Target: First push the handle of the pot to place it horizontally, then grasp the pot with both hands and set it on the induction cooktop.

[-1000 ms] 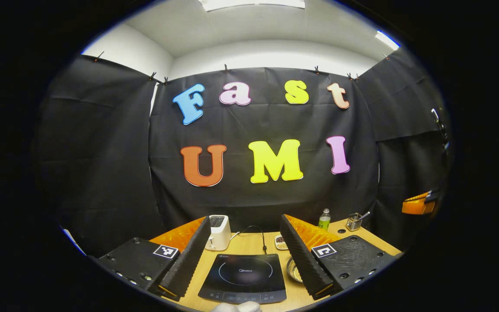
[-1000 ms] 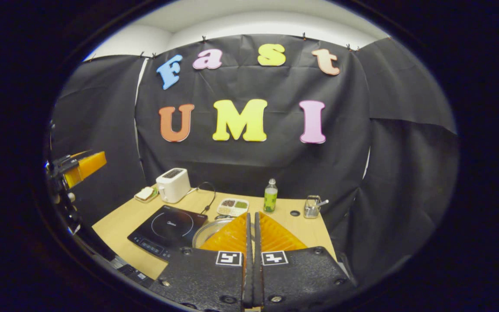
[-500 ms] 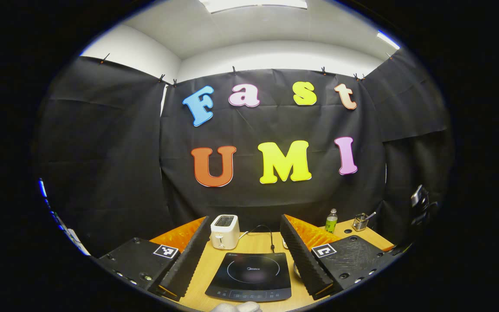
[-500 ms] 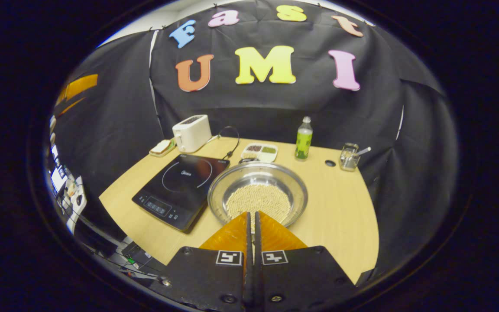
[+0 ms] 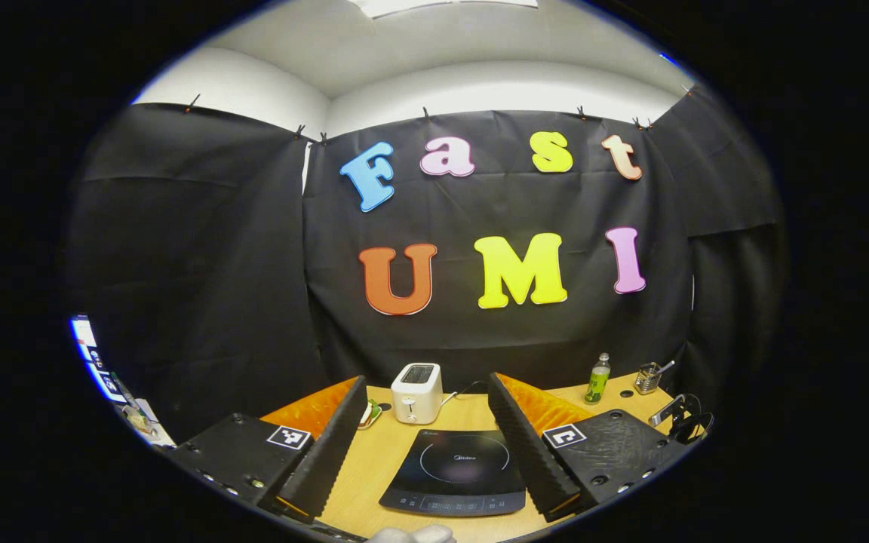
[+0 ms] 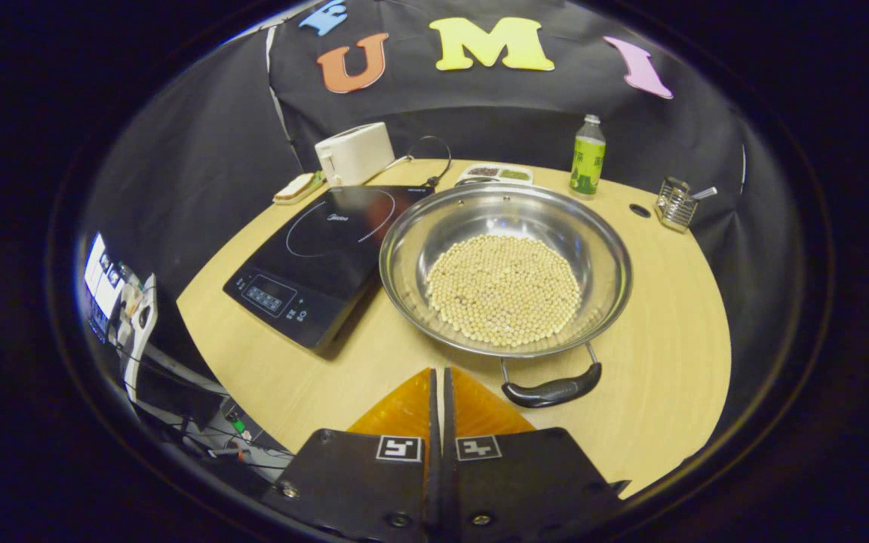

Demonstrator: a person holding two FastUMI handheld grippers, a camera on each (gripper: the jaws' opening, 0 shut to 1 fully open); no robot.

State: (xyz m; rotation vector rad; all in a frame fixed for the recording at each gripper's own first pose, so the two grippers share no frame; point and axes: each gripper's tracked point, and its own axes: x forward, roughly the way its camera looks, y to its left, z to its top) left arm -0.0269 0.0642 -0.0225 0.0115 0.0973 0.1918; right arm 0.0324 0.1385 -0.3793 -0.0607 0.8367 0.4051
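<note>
Steel pot (image 6: 506, 268) holding pale beans sits on the worktop (image 6: 676, 317), touching the right edge of the induction cooktop (image 6: 321, 249). Its black handle (image 6: 553, 391) sticks out from the near rim toward the right tool (image 6: 438, 400), long axis across the view, tilted slightly. Right tool's fingers pressed together, just short of the handle. Left tool (image 5: 427, 445) spread wide, above the induction cooktop (image 5: 459, 473). Toaster (image 6: 354, 152) and bottle (image 6: 588, 157) beyond the pot.

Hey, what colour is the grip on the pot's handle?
Black; the handle on the silver pot shows best in the right gripper view.
</note>
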